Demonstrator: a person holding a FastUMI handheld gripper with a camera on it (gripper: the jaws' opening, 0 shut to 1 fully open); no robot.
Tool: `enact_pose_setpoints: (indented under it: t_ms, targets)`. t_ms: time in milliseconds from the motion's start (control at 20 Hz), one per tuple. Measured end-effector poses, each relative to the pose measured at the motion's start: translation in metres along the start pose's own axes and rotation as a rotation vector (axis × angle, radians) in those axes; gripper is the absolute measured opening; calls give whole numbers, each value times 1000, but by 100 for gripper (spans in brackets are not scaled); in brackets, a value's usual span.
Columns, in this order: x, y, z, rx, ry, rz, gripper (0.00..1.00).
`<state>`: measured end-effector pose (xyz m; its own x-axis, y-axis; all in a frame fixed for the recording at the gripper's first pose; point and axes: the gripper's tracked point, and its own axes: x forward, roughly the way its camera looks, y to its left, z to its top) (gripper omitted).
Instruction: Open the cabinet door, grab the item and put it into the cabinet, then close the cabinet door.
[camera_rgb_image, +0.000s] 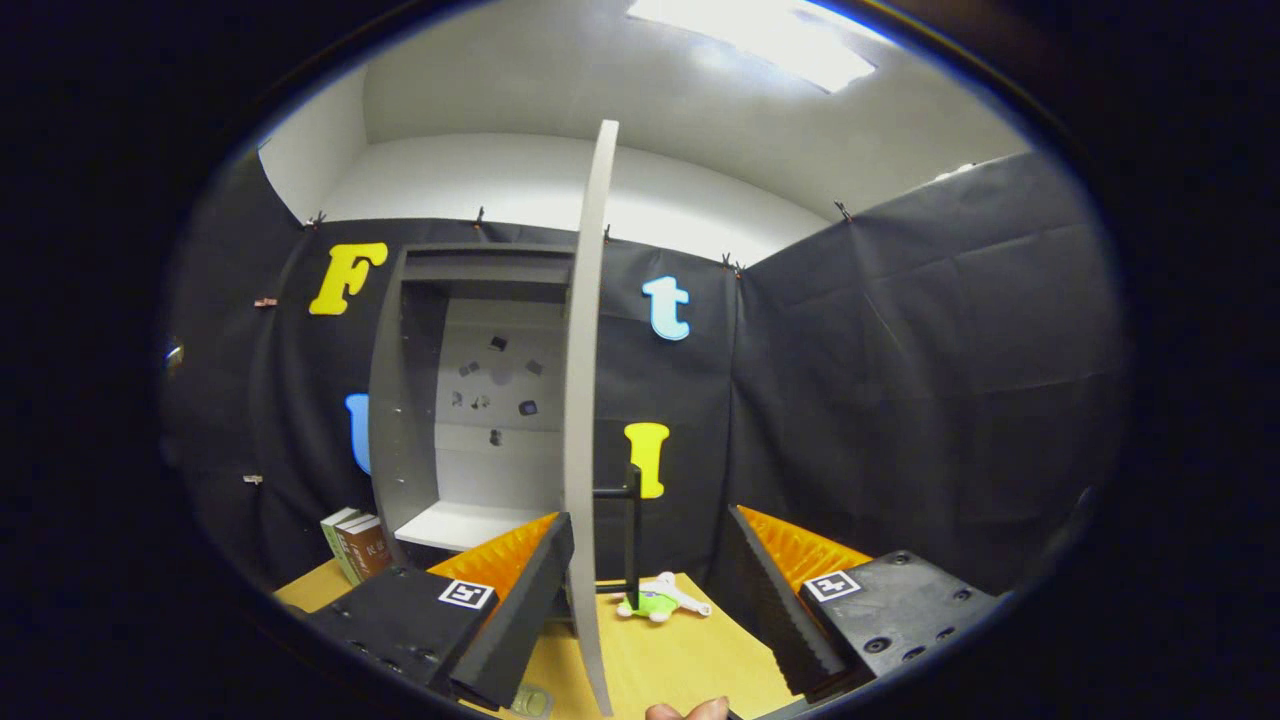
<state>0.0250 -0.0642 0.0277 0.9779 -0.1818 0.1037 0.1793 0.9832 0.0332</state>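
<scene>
Tabletop (690, 660) below; hand-held gripper (650, 590) level, fingers apart straddling cabinet door (585, 420) edge

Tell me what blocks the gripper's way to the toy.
The open cabinet door, edge-on between the open gripper's fingers, and its black handle stand just before the green-and-white toy on the table.

No readable text; the books (357, 545) beside the cabinet (455, 400) carry labels too small to make out.
</scene>
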Motion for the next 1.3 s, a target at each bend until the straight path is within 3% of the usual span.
enact_pose_setpoints:
  t_ms: [300, 700, 1050, 1300]
  targets:
    - [-25, 67, -21, 80, 107, 178, 97]
    - [-48, 143, -191, 79, 560, 258, 98]
    - [-67, 145, -360, 53, 849, 186, 99]
    - [-81, 109, -453, 52, 1004, 91, 98]
